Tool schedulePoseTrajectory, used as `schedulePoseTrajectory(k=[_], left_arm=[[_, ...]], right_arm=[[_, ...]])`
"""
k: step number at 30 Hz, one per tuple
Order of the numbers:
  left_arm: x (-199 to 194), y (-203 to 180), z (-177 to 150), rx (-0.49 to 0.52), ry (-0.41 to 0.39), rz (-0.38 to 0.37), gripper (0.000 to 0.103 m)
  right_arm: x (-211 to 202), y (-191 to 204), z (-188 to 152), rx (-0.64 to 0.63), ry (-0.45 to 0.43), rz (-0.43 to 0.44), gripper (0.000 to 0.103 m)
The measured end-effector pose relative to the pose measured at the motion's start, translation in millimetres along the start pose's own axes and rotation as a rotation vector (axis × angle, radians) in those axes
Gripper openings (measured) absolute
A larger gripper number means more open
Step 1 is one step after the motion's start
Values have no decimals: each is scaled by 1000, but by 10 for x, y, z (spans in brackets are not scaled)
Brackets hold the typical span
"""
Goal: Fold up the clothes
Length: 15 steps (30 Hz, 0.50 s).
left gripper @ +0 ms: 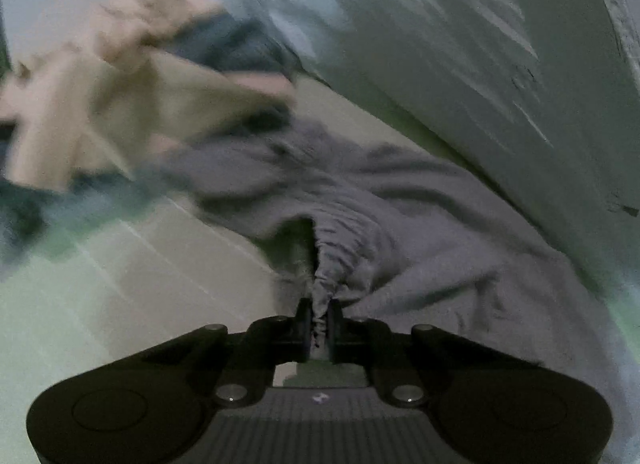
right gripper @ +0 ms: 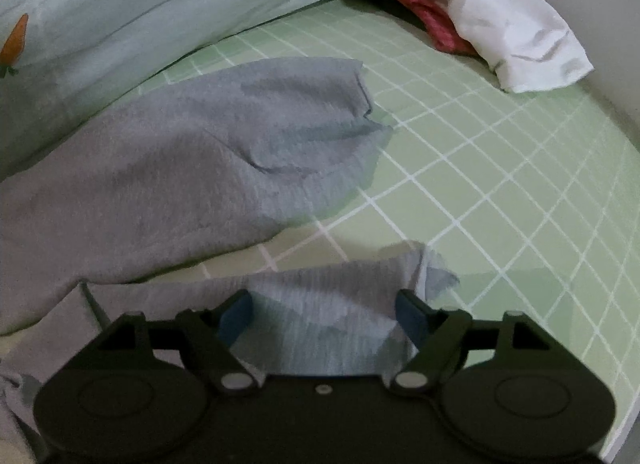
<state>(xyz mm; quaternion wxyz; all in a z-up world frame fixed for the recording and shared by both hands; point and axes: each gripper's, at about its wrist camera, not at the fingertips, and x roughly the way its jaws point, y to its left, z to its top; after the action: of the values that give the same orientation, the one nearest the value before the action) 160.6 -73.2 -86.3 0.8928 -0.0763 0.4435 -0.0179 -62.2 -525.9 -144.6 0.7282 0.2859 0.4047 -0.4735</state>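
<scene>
The grey garment [right gripper: 168, 152] lies on the green checked bed [right gripper: 500, 184], its long axis running from 8 toward 2 o'clock, leg ends toward 2. The left tool [left gripper: 319, 328] is clamped on its bunched waistband; that thin pinch could slip. The right tool [right gripper: 324, 316] stands apart over a leg end.

Open green sheet [right gripper: 500, 192] lay ahead and to the right of the right gripper [right gripper: 322, 314], whose fingers stood wide apart over a flap of the grey garment [right gripper: 168, 168]. The garment's larger part covered the left. A pale pillow [right gripper: 120, 12] closed off the far left, and a white cloth [right gripper: 500, 24] over a red one [right gripper: 420, 12] filled the far right corner. In the blurred left view, a heap of clothes [left gripper: 120, 104] blocked the far left, with pale bedding [left gripper: 460, 44] to the right.
</scene>
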Motion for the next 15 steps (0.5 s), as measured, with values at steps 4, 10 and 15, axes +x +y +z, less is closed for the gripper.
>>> schedulePoseTrajectory(k=[4, 10, 15], left_arm=[[-166, 693, 99, -107, -54, 128, 8], [-305, 1414, 77, -271, -61, 259, 8], [-205, 1477, -6, -283, 32, 257, 23]], right_arm=[[-46, -29, -88, 15, 20, 3, 79], [-133, -84, -161, 69, 29, 39, 79], [-214, -121, -151, 71, 7, 46, 80]])
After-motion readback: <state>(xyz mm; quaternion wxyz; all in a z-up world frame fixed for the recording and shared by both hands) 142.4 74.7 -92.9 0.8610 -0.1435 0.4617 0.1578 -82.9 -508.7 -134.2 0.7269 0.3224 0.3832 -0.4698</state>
